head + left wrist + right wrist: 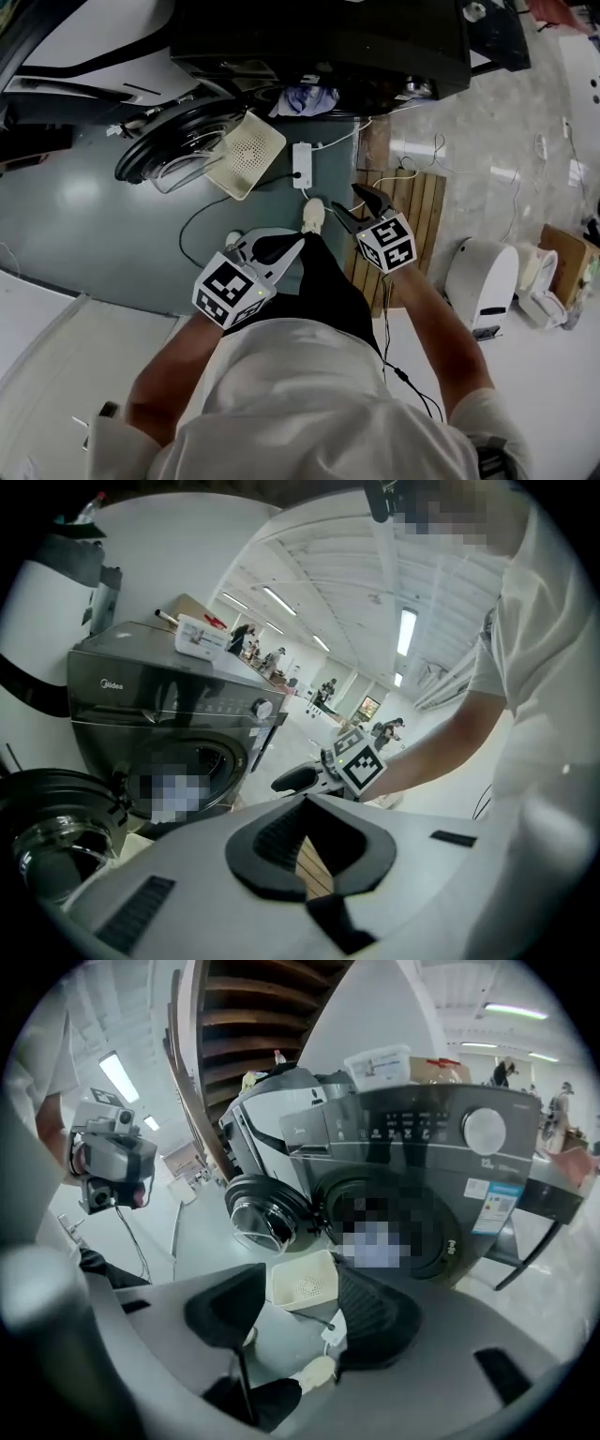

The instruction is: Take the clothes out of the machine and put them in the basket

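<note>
The dark washing machine stands ahead with its round door swung open to the left. Pale clothes show in the drum mouth. A cream perforated basket lies on the floor just before the door. My left gripper hangs low over the floor, well short of the machine, its fingertips together and nothing held. My right gripper is beside it, open and empty. In the right gripper view the basket shows through the gap of that gripper. The left gripper faces the machine.
A white power strip with cables lies on the floor behind the basket. A wooden slatted board is on the right, with a white appliance and a cardboard box beyond. My shoe stands between the grippers.
</note>
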`<state>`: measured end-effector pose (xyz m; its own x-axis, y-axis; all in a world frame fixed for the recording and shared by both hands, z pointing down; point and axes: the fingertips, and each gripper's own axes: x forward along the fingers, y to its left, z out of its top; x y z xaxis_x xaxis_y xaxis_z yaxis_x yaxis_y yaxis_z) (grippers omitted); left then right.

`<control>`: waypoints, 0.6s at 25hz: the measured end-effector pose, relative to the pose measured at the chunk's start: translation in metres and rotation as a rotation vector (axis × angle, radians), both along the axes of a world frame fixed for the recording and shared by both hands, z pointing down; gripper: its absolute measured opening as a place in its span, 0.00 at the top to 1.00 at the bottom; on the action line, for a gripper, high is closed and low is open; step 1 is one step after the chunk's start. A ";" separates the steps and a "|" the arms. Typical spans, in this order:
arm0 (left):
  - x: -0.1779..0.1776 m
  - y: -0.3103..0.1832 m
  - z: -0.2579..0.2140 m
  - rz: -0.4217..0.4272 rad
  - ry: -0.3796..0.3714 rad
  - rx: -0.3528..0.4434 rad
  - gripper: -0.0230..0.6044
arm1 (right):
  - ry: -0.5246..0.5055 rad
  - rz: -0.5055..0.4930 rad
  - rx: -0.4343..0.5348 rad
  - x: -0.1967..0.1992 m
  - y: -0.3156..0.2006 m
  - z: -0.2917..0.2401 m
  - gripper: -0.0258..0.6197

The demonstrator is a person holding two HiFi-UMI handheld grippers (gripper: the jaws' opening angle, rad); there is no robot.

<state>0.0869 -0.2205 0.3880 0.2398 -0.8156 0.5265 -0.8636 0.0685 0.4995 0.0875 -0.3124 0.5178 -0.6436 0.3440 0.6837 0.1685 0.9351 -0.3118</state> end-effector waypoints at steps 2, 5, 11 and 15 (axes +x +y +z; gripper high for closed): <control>-0.008 -0.006 0.010 -0.049 0.001 -0.002 0.97 | 0.010 -0.028 -0.010 -0.016 -0.005 0.024 0.60; -0.019 -0.009 0.026 -0.110 0.015 0.004 0.97 | 0.024 -0.048 -0.013 -0.044 -0.011 0.061 0.58; -0.039 0.003 0.065 -0.186 0.052 0.029 0.97 | 0.076 -0.031 0.040 -0.099 -0.025 0.141 0.54; -0.050 0.016 0.092 -0.200 0.064 0.052 0.97 | 0.097 0.027 0.053 -0.129 -0.033 0.188 0.54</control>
